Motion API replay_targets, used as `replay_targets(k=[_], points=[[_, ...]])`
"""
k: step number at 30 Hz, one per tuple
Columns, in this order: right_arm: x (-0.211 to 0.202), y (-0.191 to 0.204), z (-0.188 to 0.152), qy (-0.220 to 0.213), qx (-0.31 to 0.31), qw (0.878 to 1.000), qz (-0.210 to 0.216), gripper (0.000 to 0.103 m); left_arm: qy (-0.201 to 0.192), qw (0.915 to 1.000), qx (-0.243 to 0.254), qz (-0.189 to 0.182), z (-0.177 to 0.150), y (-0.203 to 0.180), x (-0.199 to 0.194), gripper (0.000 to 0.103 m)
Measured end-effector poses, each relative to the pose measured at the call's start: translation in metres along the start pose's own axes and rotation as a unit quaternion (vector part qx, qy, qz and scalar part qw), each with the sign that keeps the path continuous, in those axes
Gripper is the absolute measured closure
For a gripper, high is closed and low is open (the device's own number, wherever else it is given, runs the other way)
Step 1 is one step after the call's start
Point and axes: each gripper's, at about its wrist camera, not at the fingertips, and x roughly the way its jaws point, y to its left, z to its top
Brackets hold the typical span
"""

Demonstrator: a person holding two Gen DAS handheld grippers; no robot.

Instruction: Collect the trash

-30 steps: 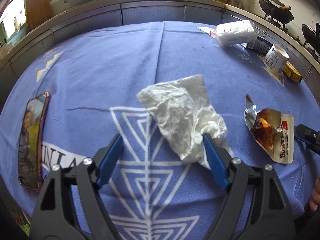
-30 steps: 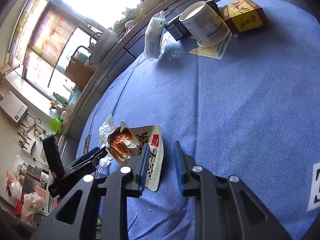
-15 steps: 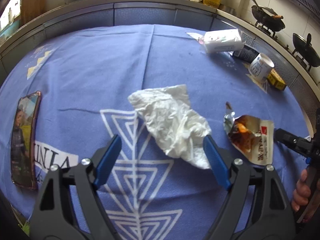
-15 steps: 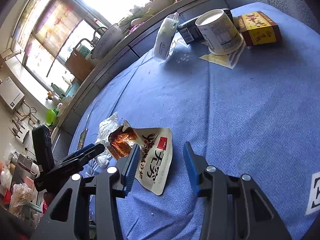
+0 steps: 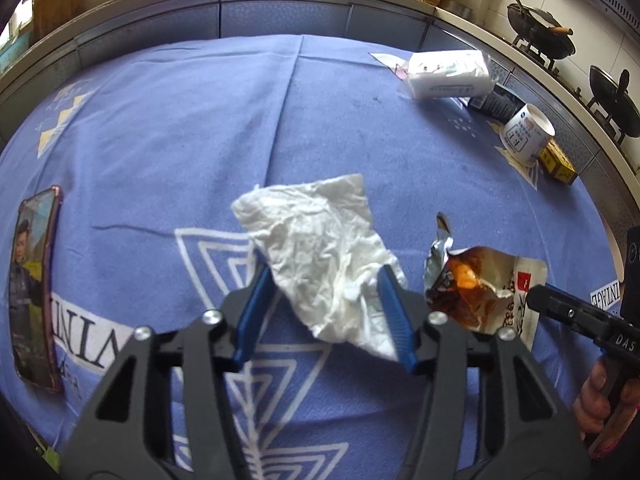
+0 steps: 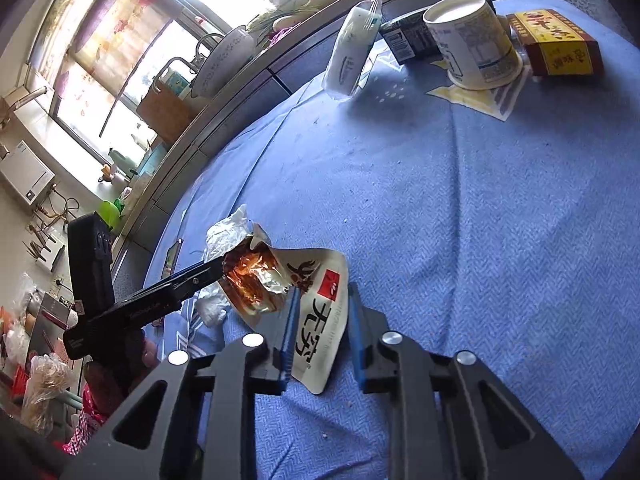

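A blue patterned tablecloth (image 5: 168, 128) covers the table in a kitchen, with a counter curving along the top of both views and woks (image 5: 540, 38) on a stove at the upper right of the left wrist view. Your left gripper (image 5: 326, 286) sits low in the centre of its frame, its jaws having just been closing around the crumpled white tissue (image 5: 320, 256); the blue pads now press the tissue's lower part from both sides, so you are grasping it. To its right lies the torn snack wrapper (image 5: 480, 292), foil side open. In the right wrist view that wrapper (image 6: 320, 312) lies at lower centre, and your right gripper (image 6: 322, 324) has just been closing on its white printed end; the pads sit against both edges, gripping it. A phone (image 5: 34, 304) lies at the left edge of the left view. A paper cup (image 6: 472, 40), a tissue pack (image 6: 352, 52) and a yellow box (image 6: 556, 44) stand at the upper right of the right view.
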Motion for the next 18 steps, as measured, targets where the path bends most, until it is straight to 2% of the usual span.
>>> replay_targets(k=[1,3,7,18], points=[[0.001,0.0,-0.001,0.004,0.001,1.0,0.001,0.093,0.001,1.0,0.002,-0.004,-0.001,-0.001,0.0,0.068],[0.002,0.001,-0.004,0.007,-0.001,1.0,0.005,0.096,0.002,0.9999,0.003,-0.011,-0.002,-0.001,0.0,0.077],[0.001,0.006,-0.008,0.004,-0.009,1.0,-0.002,0.097,-0.006,0.9999,0.001,-0.011,-0.007,0.0,-0.001,0.085],[-0.029,-0.017,-0.006,-0.036,0.025,0.999,-0.021,0.099,-0.011,0.9997,-0.002,-0.022,-0.014,0.002,-0.008,0.09]])
